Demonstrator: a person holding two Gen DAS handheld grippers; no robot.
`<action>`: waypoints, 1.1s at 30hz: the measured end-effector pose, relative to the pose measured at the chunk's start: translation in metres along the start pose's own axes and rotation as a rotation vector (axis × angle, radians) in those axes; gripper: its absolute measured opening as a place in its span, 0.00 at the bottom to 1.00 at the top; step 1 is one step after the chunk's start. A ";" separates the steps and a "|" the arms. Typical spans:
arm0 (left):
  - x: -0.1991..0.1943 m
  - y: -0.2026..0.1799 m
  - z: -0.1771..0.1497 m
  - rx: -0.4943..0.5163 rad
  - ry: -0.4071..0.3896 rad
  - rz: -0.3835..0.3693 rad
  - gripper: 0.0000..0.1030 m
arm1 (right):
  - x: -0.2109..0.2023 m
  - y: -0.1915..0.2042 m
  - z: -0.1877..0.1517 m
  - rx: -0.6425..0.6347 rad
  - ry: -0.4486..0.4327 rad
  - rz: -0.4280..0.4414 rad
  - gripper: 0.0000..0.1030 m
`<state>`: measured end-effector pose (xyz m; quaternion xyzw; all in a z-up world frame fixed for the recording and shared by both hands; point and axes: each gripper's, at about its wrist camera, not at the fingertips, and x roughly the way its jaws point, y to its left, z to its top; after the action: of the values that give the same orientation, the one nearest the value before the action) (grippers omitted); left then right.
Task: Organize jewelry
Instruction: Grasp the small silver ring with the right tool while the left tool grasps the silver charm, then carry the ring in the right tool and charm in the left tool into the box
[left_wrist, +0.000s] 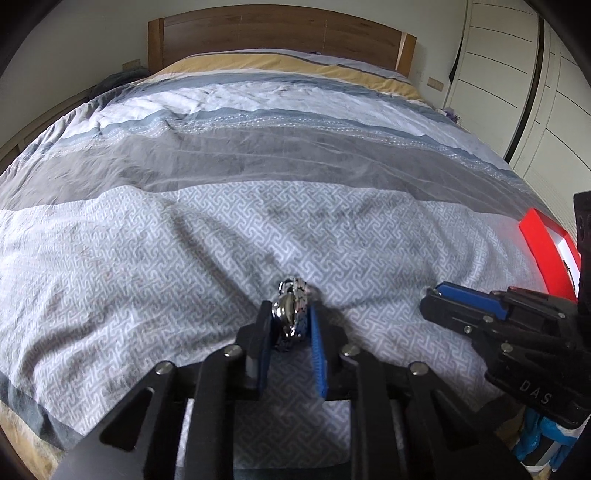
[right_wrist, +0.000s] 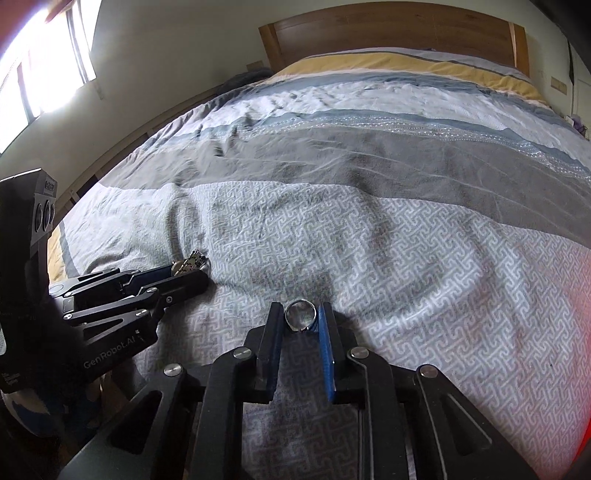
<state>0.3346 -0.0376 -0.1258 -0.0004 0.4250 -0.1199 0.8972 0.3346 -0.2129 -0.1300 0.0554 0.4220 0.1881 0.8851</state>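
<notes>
My left gripper (left_wrist: 290, 312) is shut on a silver metal watch (left_wrist: 291, 308) with a link band, held just above the bedspread. The watch also shows in the right wrist view (right_wrist: 190, 266) at the left gripper's tips (right_wrist: 195, 271). My right gripper (right_wrist: 301, 314) is shut on a silver ring (right_wrist: 301, 315), held upright between the blue pads over the bed. In the left wrist view the right gripper (left_wrist: 436, 295) comes in from the right; the ring is hidden there.
A red box (left_wrist: 546, 251) with a white inside lies on the bed at the far right. The striped and patterned bedspread (left_wrist: 258, 184) covers the bed up to a wooden headboard (left_wrist: 277, 33). White wardrobe doors (left_wrist: 517, 92) stand on the right. A window (right_wrist: 44, 55) is on the left wall.
</notes>
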 end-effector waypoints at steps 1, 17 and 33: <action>-0.001 0.000 0.000 -0.001 -0.002 -0.001 0.14 | -0.001 0.000 0.000 0.001 -0.003 0.002 0.18; -0.062 -0.032 0.003 0.004 -0.043 -0.016 0.12 | -0.091 0.003 -0.002 0.019 -0.097 0.003 0.18; -0.097 -0.239 0.017 0.196 -0.020 -0.297 0.13 | -0.233 -0.154 -0.060 0.133 -0.099 -0.303 0.18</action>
<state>0.2374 -0.2502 -0.0164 0.0230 0.3974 -0.2921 0.8696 0.1992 -0.4469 -0.0384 0.0589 0.3931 0.0211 0.9174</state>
